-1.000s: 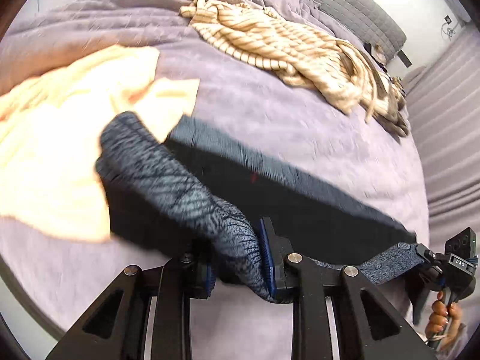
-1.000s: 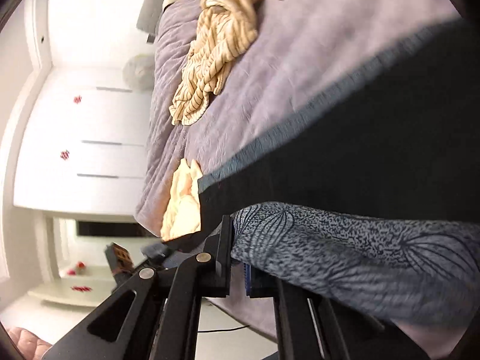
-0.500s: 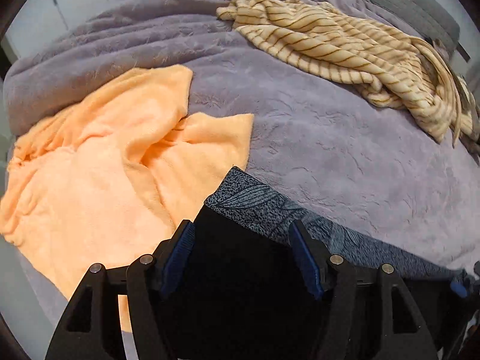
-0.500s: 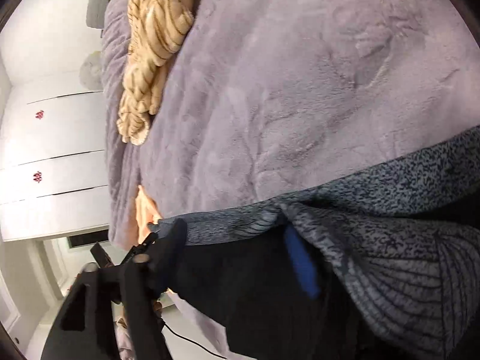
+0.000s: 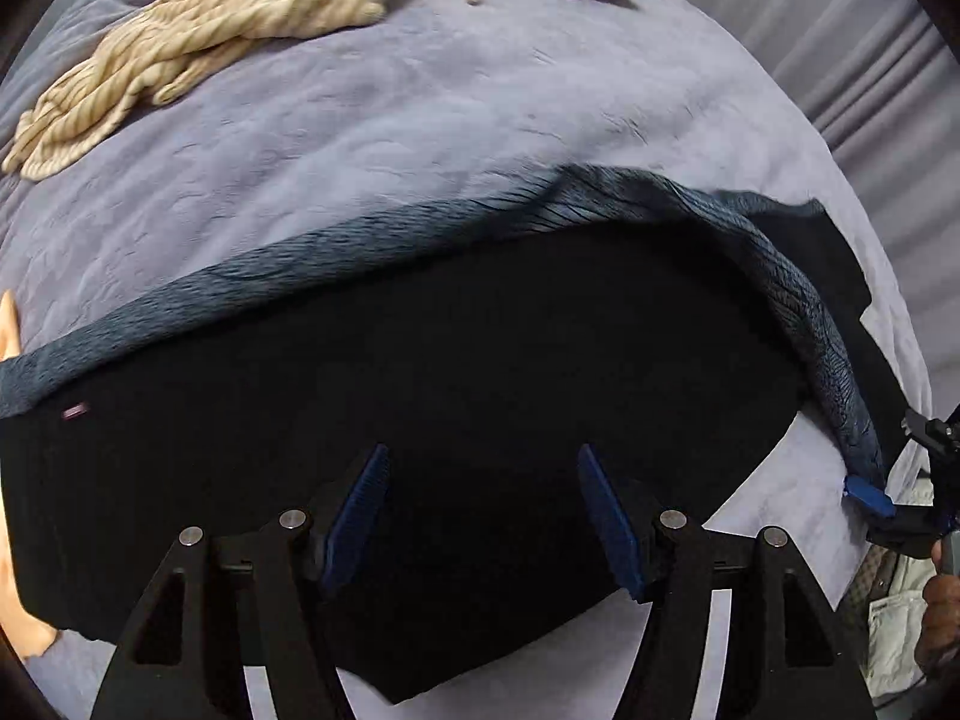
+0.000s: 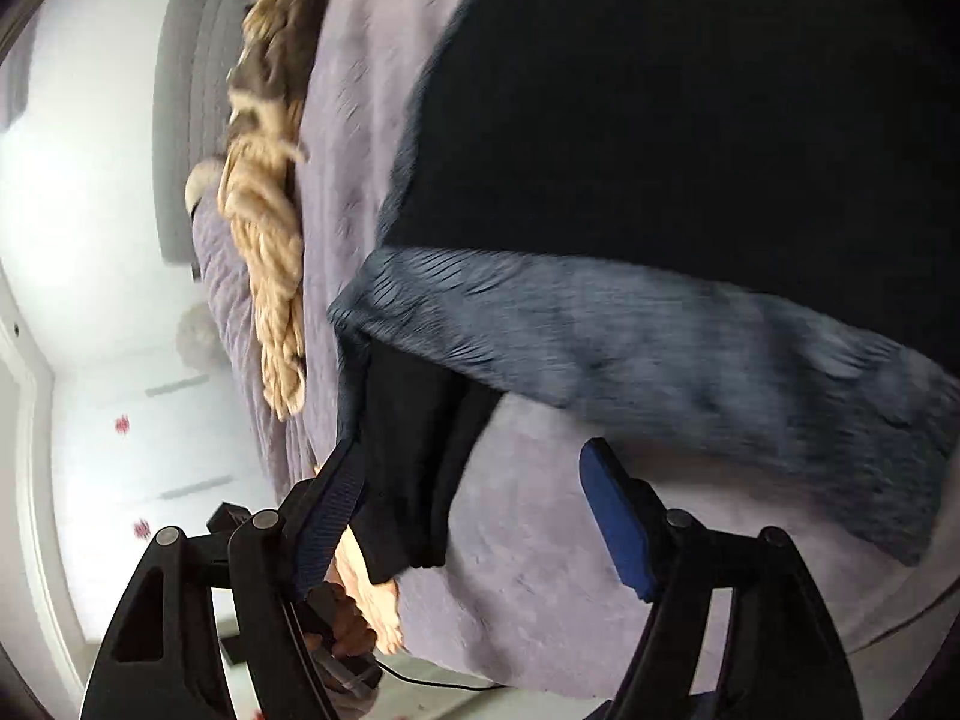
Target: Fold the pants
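Left gripper (image 5: 480, 507) jaws are held apart above the black pants (image 5: 420, 396), and nothing is pinched between the blue pads (image 5: 354, 516); only the dark cloth is seen beneath the gap. The pants are spread flat on the lilac bed cover (image 5: 390, 120), with their patterned blue-grey band (image 5: 270, 264) turned up along the far edge and running down the right side. Beyond the pants, toward the head of the bed, a striped beige garment (image 5: 198, 36) is bunched, well apart from them. A strip of orange cloth (image 5: 9, 330) is glimpsed at the left end of the pants. At the right end of the pants, the right gripper (image 5: 900, 504) is seen just beside the tip of the band, one blue pad near the cloth.

In the right wrist view, which is blurred, the right gripper (image 6: 474, 516) jaws are spread wide and are closing, with nothing pressed between them; bare bed cover (image 6: 528, 510) is seen in the gap. A black corner of the pants (image 6: 414, 450) hangs beside the left pad (image 6: 330, 516), and whether it is touched cannot be told. The patterned band (image 6: 660, 348) lies across the view above the gap, over the pants.
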`<state>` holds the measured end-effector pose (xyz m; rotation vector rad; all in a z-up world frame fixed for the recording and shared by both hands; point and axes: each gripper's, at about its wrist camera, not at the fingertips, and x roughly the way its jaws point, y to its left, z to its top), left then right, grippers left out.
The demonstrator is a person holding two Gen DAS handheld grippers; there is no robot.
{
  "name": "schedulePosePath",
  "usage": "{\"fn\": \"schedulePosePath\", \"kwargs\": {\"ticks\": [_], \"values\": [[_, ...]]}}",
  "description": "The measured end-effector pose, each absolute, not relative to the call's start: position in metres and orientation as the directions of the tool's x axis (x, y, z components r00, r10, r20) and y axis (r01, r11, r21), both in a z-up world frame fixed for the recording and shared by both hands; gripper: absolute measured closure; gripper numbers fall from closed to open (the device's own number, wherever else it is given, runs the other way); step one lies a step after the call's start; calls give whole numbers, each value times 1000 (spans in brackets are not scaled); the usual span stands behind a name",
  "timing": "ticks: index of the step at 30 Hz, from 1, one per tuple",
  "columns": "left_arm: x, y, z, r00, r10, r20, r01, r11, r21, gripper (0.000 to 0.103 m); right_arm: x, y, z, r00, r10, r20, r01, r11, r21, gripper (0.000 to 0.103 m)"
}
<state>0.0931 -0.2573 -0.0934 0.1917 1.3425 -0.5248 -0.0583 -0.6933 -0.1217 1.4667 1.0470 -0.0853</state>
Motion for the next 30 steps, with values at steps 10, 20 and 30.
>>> {"fn": "schedulePosePath", "kwargs": {"ticks": [10, 20, 30], "values": [[94, -291, -113, 72, -166, -984, 471, 875, -113, 36, -87, -694, -167, 838, 424, -345, 470, -238, 850, 38], [122, -306, -92, 85, -150, -985, 431, 897, -99, 36, -13, -777, -98, 736, 378, -562, 562, 122, 818, 89], [191, -361, -95, 126, -153, -980, 370, 924, -97, 36, 98, -846, -40, 608, 366, -705, 498, 515, 698, 25]]}}
